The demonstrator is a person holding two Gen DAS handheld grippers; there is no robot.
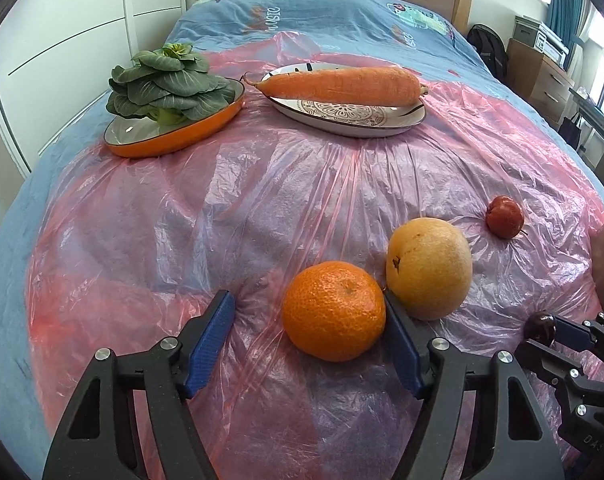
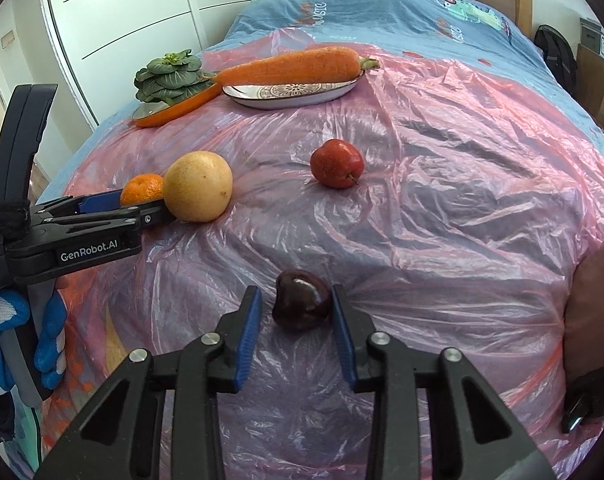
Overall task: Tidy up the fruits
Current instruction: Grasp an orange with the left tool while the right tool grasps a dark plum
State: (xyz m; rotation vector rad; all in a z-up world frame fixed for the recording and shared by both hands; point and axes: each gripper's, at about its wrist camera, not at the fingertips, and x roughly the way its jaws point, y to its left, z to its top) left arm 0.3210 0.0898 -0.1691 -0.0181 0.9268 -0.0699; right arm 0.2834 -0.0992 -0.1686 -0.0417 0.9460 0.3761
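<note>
Left gripper (image 1: 308,312) jaws part-open around one orange (image 1: 334,310), right pad touching, left pad clear. Right gripper (image 2: 295,312) likewise astride one dark cherry (image 2: 301,299), gap on left. Nearby on plastic sheet (image 1: 261,200): one yellow pear (image 1: 430,268), one red fruit (image 1: 504,222). Farther: two plates, carrot plate (image 1: 354,124) and greens plate (image 1: 173,140).

White lettering reading "GenRobot.AI" is showing on the side of the black two-finger left gripper (image 2: 141,204), on its body behind the blue pads. Partial small white print, ending in "uisition" and "tem", is sitting further back on the same body. Mirrored lettering on the blue cartoon-print bedcover (image 2: 402,12), far ahead of the gripper, is resisting a sure reading.
</note>
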